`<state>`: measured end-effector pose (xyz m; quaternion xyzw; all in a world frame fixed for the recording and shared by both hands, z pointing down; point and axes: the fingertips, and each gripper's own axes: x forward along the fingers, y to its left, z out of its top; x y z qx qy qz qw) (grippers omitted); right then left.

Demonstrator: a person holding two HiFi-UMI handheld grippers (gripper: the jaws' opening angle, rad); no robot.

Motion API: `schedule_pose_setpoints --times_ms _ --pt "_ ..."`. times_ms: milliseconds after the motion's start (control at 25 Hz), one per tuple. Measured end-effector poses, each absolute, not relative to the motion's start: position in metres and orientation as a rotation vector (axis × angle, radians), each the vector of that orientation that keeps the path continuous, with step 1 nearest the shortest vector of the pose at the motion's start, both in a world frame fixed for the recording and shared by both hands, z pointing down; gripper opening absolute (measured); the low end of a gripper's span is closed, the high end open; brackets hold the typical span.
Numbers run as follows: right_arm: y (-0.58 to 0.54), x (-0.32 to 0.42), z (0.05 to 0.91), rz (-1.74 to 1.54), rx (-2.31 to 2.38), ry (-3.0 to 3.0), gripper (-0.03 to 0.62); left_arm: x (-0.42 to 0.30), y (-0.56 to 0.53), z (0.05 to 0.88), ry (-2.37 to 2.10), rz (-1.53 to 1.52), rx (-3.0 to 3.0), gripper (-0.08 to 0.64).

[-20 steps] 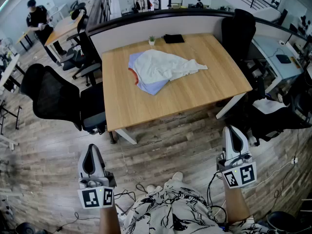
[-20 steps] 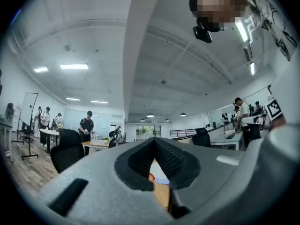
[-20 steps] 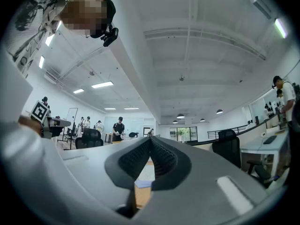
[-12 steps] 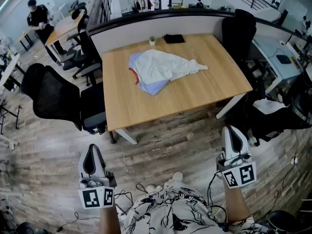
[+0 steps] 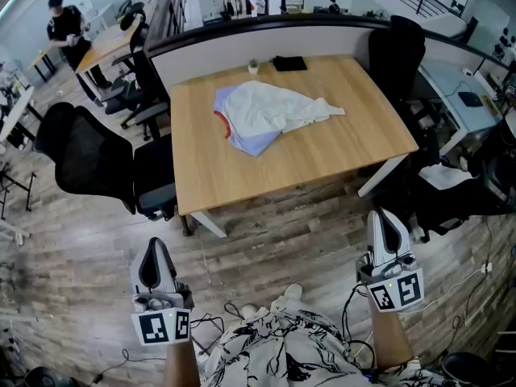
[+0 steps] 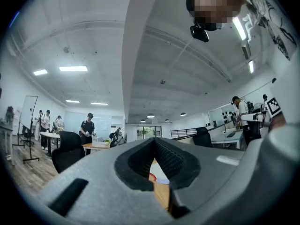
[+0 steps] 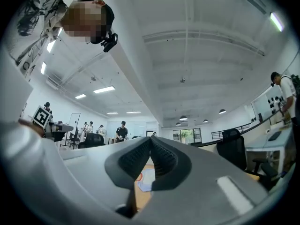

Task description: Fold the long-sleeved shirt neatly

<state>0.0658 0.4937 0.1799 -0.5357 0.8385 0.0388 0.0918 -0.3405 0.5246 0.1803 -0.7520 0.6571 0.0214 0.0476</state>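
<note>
We see the left gripper point(image 5: 153, 245) point(image 6: 153, 142) clenched, its ribbed pads pressed together with nothing between them, and the right gripper point(image 5: 383, 214) point(image 7: 150, 139) clenched and empty in the same way. Both point forward over the wooden floor point(image 5: 274, 232), the left roughly level and the right tipped slightly upward, each at the end of a forearm that rises from the bottom edge of the head view, either side of a black-and-white patterned garment point(image 5: 282, 353). The shirt point(image 5: 270, 110) lies well ahead of both, untouched, a rumpled white heap with a pale blue layer and a red edge showing at its left side and one sleeve trailing to the right. It rests on the far half of the wooden table point(image 5: 322, 156), and each gripper view catches a slice of it below the closed pads point(image 6: 159, 175) point(image 7: 145, 179). A small potted plant point(image 5: 253, 66) and a flat black object point(image 5: 288, 63) sit at the table's far edge, and a black office chair point(image 5: 81, 160) stands by its left side.
</note>
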Motion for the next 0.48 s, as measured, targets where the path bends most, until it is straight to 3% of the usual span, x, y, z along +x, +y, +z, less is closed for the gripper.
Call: schedule_pose_setpoints --times_ms 80,280,480 --pt "0.4940 0.0645 0.1812 0.117 -1.590 2.501 0.004 -0.3395 0.5260 0.1781 1.992 0.061 -2.275 0.022" --pt "0.4952 0.0624 0.1811 0.109 -1.579 2.512 0.131 -0.3410 0.5263 0.1767 1.997 0.076 -2.276 0.138" --pt "0.4980 0.0644 0.1842 0.107 -1.565 2.517 0.274 -0.3470 0.5260 0.1823 2.046 0.060 -2.245 0.315"
